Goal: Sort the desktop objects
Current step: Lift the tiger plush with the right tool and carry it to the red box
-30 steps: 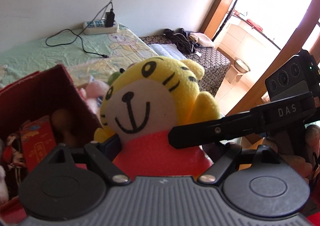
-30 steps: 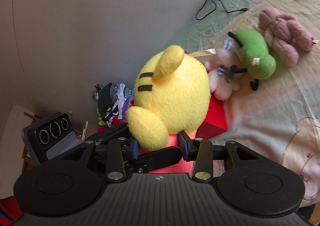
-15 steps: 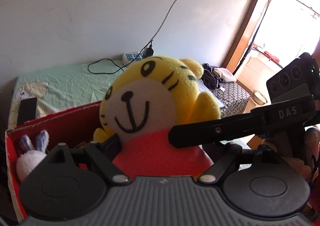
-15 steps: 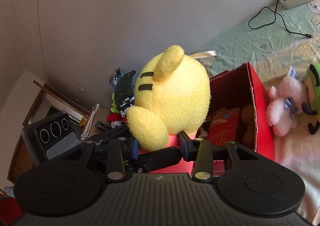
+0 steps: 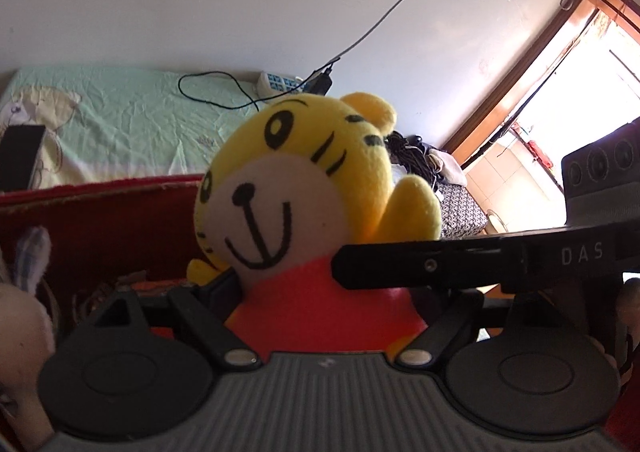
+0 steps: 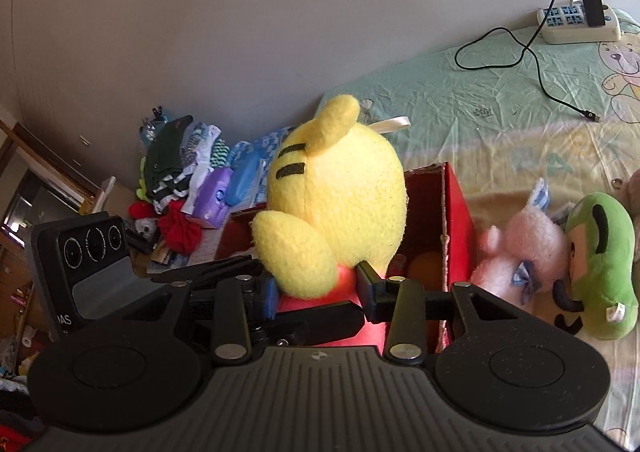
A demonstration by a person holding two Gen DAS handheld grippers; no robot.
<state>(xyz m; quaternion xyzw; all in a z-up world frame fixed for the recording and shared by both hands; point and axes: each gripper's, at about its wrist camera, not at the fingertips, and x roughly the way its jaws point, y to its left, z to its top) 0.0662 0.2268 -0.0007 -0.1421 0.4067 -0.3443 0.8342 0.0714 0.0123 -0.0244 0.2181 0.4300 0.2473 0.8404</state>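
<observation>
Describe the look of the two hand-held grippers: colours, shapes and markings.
Both are matte black plastic. Each has a ribbed grey-black body flanked by two round discs, with angled link bars on silver rivets. The left hand-held gripper and right hand-held gripper carry blue-faced pads. A black module with three round lenses, marked "DAS", sits on each.

Daylight enters through the doorway [image 5: 592,100] on my left view's right side — blown out to white there. The wall [image 6: 200,12] in my right view reads dim and grey. Both fisheye views bend straight lines at the edges; corners vignette black — near housings slightly soft.
</observation>
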